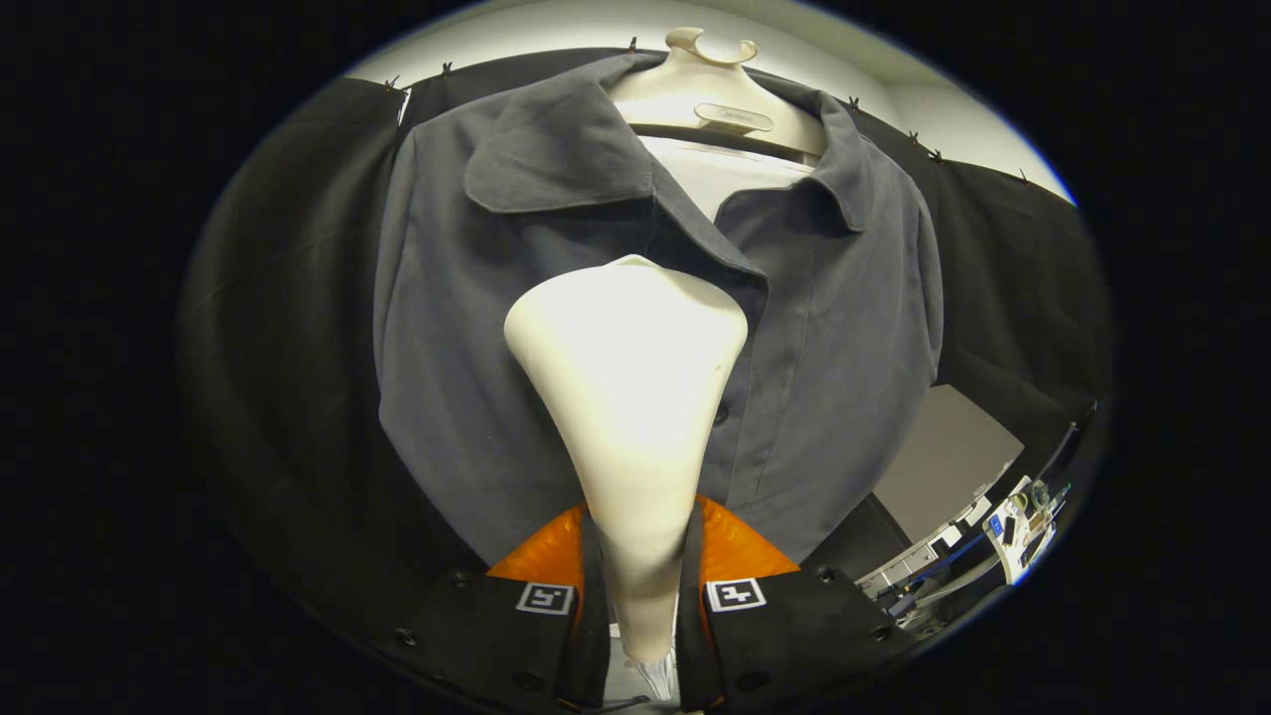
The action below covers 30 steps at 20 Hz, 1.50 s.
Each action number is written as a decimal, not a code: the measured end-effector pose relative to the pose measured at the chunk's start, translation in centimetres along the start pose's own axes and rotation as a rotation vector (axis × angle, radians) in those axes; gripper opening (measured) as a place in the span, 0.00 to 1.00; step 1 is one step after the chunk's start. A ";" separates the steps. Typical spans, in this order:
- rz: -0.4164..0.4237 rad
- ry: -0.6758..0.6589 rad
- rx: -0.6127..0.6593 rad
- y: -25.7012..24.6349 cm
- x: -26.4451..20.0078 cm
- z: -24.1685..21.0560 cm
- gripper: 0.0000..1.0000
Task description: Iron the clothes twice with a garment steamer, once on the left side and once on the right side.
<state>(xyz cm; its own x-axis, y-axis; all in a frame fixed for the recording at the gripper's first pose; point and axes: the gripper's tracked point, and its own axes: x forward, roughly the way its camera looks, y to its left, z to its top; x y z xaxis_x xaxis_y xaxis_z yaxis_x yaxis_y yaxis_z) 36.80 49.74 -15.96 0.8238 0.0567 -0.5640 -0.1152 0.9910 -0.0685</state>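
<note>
A grey collared shirt (pixel 477 328) hangs on a pale hanger (pixel 717 89) in front of the black cloth wall, over a white inner layer at the neck. My gripper (pixel 640 581) is shut on the handle of a cream garment steamer (pixel 628 377), with a finger pressed on each side of it. The steamer's wide head points away from me and sits against the shirt's chest, around the button placket and slightly toward the left panel. The head hides the middle of the shirt front. A dark button shows just right of the steamer's neck.
Black cloth (pixel 298 348) hangs behind and to both sides of the shirt. Beyond the shirt's lower right hem there is a grey panel (pixel 943 457) and a cluttered bench with cables and small devices (pixel 1013 526).
</note>
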 end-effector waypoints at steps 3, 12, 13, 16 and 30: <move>0.004 0.019 0.004 0.1 0.6 -0.7 0.35; 0.034 0.078 0.017 0.8 2.4 -4.9 0.35; 0.036 0.087 0.022 0.9 2.6 -5.4 0.35; 0.043 0.110 0.032 0.8 3.2 -7.4 0.35; 0.011 0.246 0.030 -0.1 4.8 -16.4 0.35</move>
<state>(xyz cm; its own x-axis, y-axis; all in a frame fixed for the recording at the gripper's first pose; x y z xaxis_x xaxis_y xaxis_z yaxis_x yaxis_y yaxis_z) 31.70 47.89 -32.13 0.6622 0.0400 -0.7483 -0.1037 0.9939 -0.0386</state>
